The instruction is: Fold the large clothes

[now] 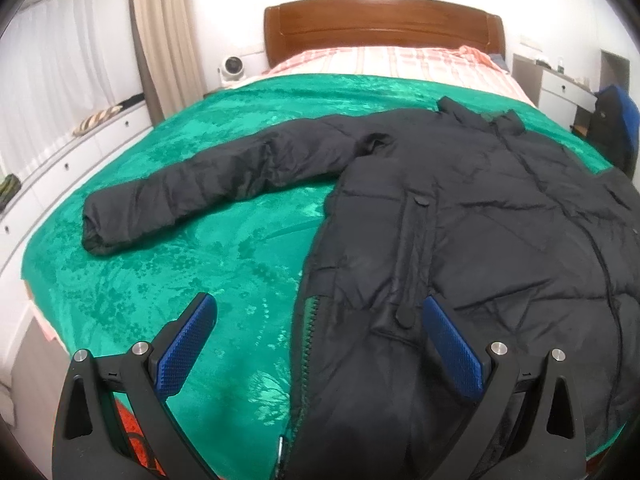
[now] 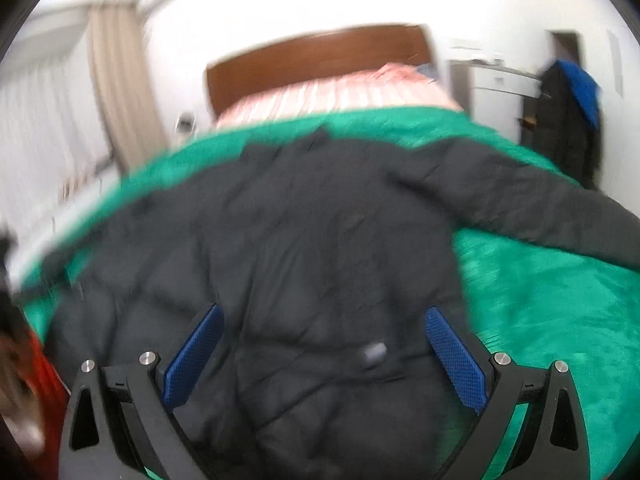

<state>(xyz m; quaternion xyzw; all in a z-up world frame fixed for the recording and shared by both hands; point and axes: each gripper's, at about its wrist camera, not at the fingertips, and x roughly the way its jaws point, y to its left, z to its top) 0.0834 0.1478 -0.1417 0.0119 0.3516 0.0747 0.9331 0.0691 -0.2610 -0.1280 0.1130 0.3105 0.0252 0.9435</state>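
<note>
Jacket (image 1: 460, 216), black and puffy, lies front up on a green blanket (image 1: 168, 280) that covers the bed (image 1: 384, 28). Its collar (image 1: 480, 116) points toward the wooden headboard, and the hem comes down to the near edge of the bed. One sleeve (image 1: 208, 184) stretches out flat over the blanket to the left in the left wrist view; the other sleeve (image 2: 532, 204) runs out to the right in the right wrist view.

Left claw (image 1: 320, 328) hangs above the jacket's lower left edge with its blue pads spread wide and nothing between them: one pad is over the blanket, the other over the jacket beside the pocket flap (image 1: 412, 256). The side zipper (image 1: 310, 320) shows just between them.

Right claw (image 2: 324, 340) is also spread wide and grips nothing, both pads over the lower body of the jacket. That view is blurred, so fine detail cannot be told.

Pink striped bedding (image 1: 396, 60) shows past the blanket, a beige curtain (image 1: 164, 40) hangs to the left, and a dark garment (image 1: 614, 128) hangs on the right.
</note>
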